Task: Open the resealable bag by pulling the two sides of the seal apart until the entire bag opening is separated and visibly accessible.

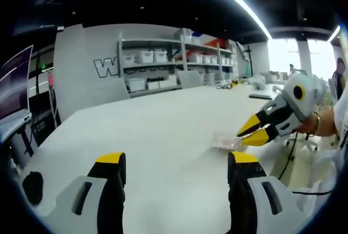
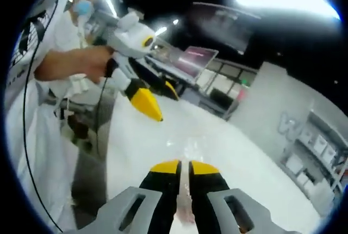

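A small clear resealable bag [image 1: 225, 142] lies on the white table [image 1: 157, 119] at the right of the left gripper view. My right gripper [image 1: 242, 135] comes in from the right and is shut on the bag's near edge. My left gripper [image 1: 176, 160] stands wide open over bare table, to the left of the bag and not touching it. In the right gripper view, my right gripper [image 2: 185, 167] has its yellow-tipped jaws pressed onto a thin strip of the bag [image 2: 185, 190]. The left gripper [image 2: 155, 100] hovers ahead at upper left, held by a hand, jaws apart.
Shelves with white bins [image 1: 163, 60] stand behind the table, and a monitor [image 1: 13, 87] stands at the far left. A person in white [image 2: 49, 65] stands at the table's edge [image 2: 111, 152]. A screen [image 2: 187, 60] sits beyond the table.
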